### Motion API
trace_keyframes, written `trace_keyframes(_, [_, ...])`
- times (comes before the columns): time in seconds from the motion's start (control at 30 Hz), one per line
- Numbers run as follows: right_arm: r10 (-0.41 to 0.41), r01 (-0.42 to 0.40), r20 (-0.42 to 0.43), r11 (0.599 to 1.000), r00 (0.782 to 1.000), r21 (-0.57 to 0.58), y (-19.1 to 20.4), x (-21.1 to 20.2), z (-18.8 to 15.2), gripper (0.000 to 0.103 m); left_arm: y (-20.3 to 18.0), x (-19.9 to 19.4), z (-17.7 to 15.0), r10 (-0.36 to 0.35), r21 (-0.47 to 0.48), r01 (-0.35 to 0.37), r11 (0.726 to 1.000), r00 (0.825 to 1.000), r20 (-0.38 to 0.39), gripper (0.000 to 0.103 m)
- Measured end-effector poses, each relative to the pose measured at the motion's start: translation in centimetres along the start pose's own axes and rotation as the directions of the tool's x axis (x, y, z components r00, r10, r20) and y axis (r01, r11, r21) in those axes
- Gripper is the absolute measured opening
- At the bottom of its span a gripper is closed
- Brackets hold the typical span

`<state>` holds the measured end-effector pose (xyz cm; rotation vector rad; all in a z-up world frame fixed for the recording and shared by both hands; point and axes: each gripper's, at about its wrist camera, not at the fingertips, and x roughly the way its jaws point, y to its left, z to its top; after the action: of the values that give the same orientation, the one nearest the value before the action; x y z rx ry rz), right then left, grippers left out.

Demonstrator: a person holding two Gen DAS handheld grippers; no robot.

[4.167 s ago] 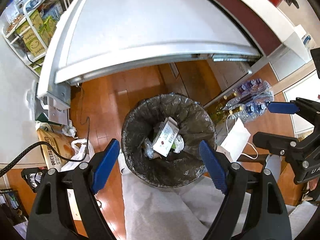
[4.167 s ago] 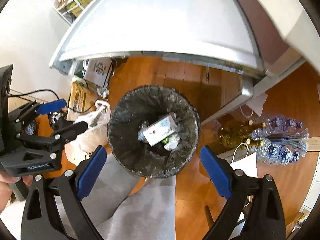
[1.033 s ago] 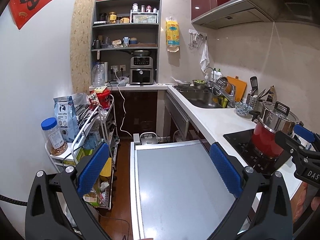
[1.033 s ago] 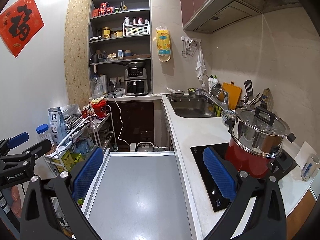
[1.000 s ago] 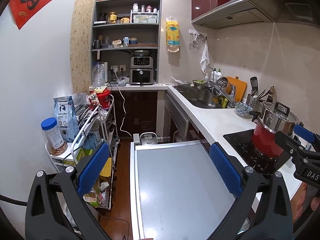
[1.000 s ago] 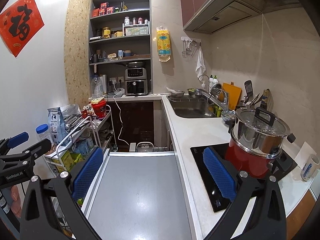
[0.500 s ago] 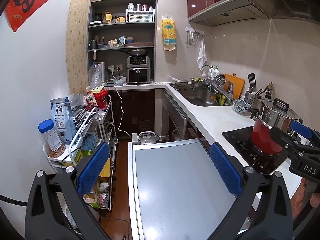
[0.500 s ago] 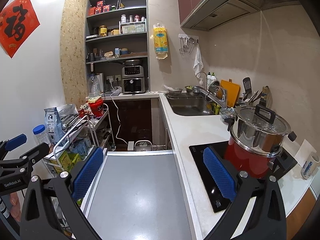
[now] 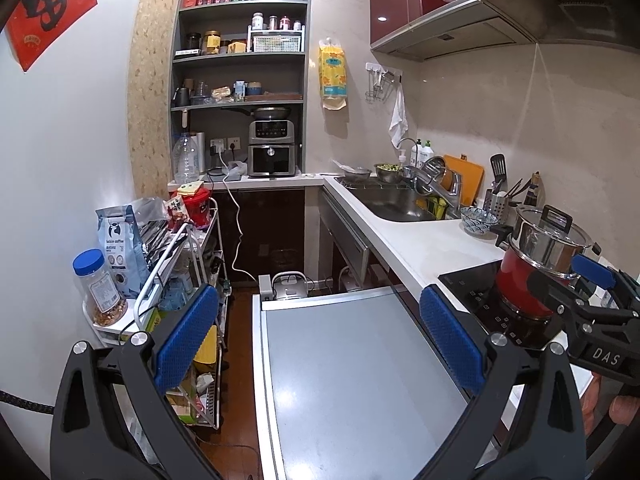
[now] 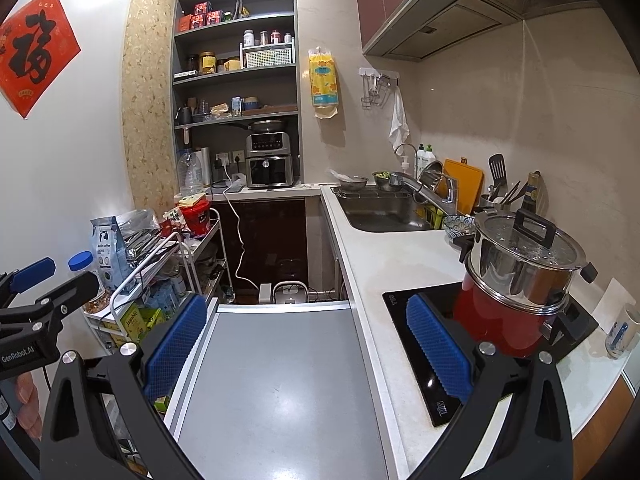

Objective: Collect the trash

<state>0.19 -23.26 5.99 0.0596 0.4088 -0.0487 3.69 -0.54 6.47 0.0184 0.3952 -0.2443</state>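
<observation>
Both grippers are spread wide and hold nothing. The left gripper point(image 9: 318, 338) and the right gripper point(image 10: 306, 346) hang above a bare grey table top point(image 9: 352, 368). No trash shows in either view. Near right, a red pot point(image 10: 504, 320) with a steel lid sits on the black cooktop point(image 10: 416, 312). Left, a wire cart point(image 9: 188, 248) carries bags and a jar. Farther right lies the sink point(image 10: 380, 210); at the far wall, shelves point(image 9: 240, 52).

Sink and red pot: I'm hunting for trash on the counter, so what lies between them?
In the right wrist view, bare white counter runs from the sink to the red pot, with only a patterned bowl by the wall.
</observation>
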Motion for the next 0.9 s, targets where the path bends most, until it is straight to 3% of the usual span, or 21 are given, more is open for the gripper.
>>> trace_keyframes(0.9, [0.005,-0.005,-0.002,1.0,1.0,0.003,0.56,0.07,-0.24,0.099,-0.01,-0.7,0.56,0.013,0.001,-0.013,1.0,1.0,0.027,0.101])
